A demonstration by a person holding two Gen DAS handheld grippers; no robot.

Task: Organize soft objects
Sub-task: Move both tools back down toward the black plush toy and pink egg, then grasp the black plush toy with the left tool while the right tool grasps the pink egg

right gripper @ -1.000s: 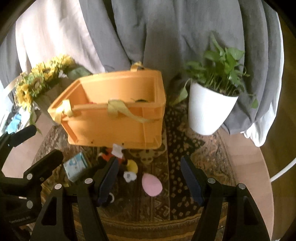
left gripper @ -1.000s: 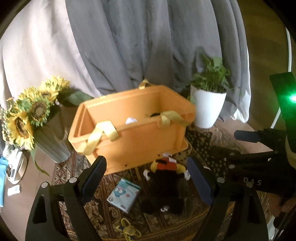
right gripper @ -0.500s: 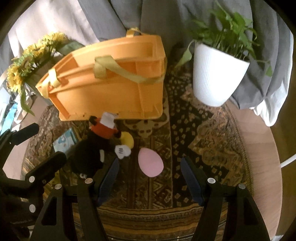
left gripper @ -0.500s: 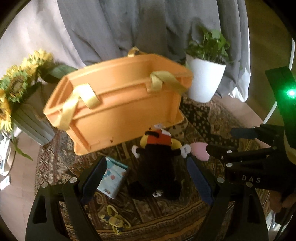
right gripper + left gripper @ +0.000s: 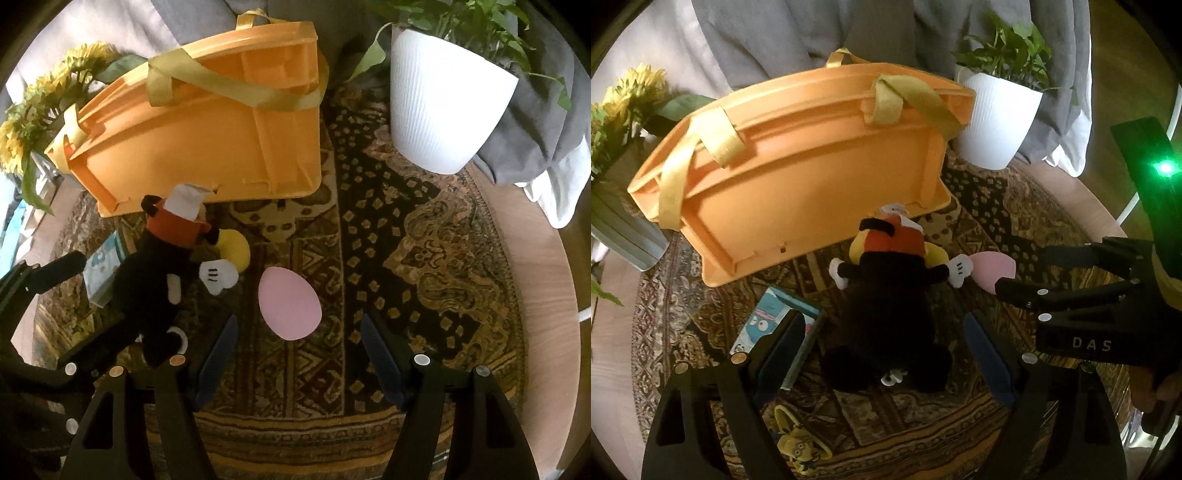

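Note:
A black plush toy (image 5: 890, 306) with an orange collar and white hands lies on the patterned rug in front of the orange crate (image 5: 798, 177). My left gripper (image 5: 882, 332) is open just above it, one finger on each side. A pink egg-shaped soft object (image 5: 289, 302) lies on the rug to the plush's right. My right gripper (image 5: 299, 332) is open just above the egg, empty. The plush also shows in the right wrist view (image 5: 155, 280), and the egg in the left wrist view (image 5: 991, 269). The crate's inside is hidden.
A white plant pot (image 5: 443, 103) stands right of the crate (image 5: 207, 136). Sunflowers in a grey vase (image 5: 617, 122) stand at the left. A small picture box (image 5: 775, 325) and a yellow keychain figure (image 5: 798, 448) lie on the rug (image 5: 424, 258) near my left gripper.
Both grippers have dropped lower and tilted down toward the rug. The plush and the egg now sit closer between the open fingers. The crate's inside has gone out of sight.

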